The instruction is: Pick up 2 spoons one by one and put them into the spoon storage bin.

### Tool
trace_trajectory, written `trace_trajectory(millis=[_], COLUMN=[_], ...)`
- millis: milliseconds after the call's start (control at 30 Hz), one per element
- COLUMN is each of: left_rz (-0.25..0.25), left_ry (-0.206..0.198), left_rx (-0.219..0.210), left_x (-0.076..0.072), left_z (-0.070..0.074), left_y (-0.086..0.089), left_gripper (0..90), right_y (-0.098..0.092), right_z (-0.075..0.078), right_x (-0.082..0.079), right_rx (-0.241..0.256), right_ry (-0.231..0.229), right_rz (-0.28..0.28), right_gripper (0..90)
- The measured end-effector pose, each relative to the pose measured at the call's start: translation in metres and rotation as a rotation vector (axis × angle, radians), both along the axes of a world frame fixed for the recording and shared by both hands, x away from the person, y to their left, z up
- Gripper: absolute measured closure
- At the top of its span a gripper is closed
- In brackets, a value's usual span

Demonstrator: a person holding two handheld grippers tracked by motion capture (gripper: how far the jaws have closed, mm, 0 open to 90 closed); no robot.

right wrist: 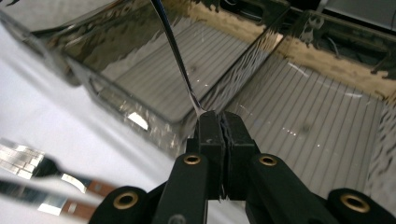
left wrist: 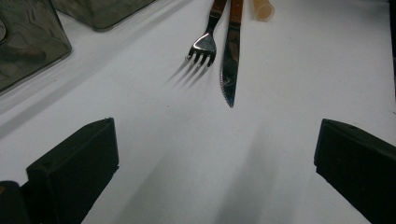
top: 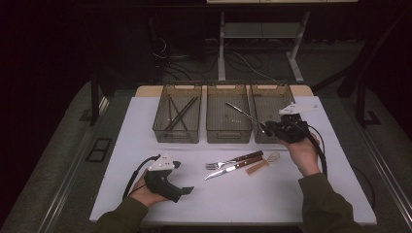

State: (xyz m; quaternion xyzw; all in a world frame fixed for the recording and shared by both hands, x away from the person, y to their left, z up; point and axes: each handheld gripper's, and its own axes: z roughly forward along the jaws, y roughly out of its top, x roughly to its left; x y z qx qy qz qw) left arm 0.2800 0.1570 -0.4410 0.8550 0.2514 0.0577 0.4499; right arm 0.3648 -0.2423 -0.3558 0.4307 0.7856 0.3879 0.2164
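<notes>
Spoon [right wrist: 175,51] sits pinched in my right gripper [right wrist: 222,122] over the middle bin [top: 228,132], while my left gripper [left wrist: 215,154] gapes wide.

The flat counter [top: 228,199] is plain white. Three clear smoky-grey plastic bins [top: 229,121] have ribbed, striped floors. The thin metal utensil [right wrist: 175,51] is shiny silver. The steel fork with a wooden handle [top: 233,160] and the serrated steel knife with a wooden handle [top: 232,168] are silver with reddish-brown handles. The small plastic spoon [top: 262,164] is pale tan and translucent. The gripper fingers [right wrist: 210,135] are matt black with brass-coloured rivets. The person's sleeves [top: 323,204] are olive green.
</notes>
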Motion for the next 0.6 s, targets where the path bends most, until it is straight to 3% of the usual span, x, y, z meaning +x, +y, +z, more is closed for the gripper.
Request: trace_trajectory(millis=[267, 600], left_rz=[0.000, 0.000], left_ry=[-0.001, 0.000], left_rx=[-0.011, -0.022], left_x=[-0.001, -0.002], left_z=[0.000, 0.000], left_y=[-0.001, -0.002], left_gripper=[0.0, 0.0], right_y=[0.026, 0.054], right_z=[0.007, -0.007], right_x=[0.029, 0.053], right_rx=[-0.020, -0.062], right_ry=[-0.007, 0.016], right_rz=[-0.023, -0.050], right_gripper=[88.2, 88.2])
